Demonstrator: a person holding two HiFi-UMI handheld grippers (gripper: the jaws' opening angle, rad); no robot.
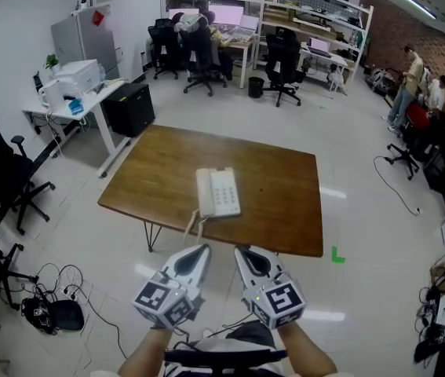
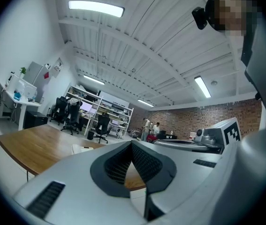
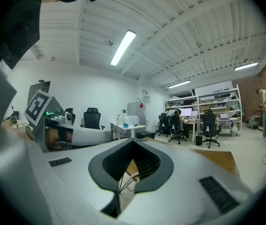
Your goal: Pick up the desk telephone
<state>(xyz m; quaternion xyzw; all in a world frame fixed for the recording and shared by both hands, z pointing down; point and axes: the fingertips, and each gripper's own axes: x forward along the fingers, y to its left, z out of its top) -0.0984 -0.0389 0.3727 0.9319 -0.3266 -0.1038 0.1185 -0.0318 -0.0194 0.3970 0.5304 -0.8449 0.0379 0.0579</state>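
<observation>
A white desk telephone [image 1: 217, 192] lies flat near the front edge of a brown wooden table [image 1: 277, 203], and its coiled cord [image 1: 193, 228] hangs over that edge. My left gripper [image 1: 203, 249] and right gripper [image 1: 240, 250] are side by side just short of the table, pointing at the phone and touching nothing. Both are shut and empty. In the left gripper view the closed tips [image 2: 132, 143] meet, with the phone [image 2: 83, 148] small beyond them. The right gripper view shows closed tips [image 3: 133, 142] and a piece of the cord [image 3: 132, 178] through the gap below.
Black office chairs [image 1: 2, 175] stand at the left, near a white desk with a printer [image 1: 73, 81]. Cables and a black bag [image 1: 57, 312] lie on the floor at lower left. Desks and shelving [image 1: 285, 22] fill the back. Two people [image 1: 414, 77] stand by the brick wall.
</observation>
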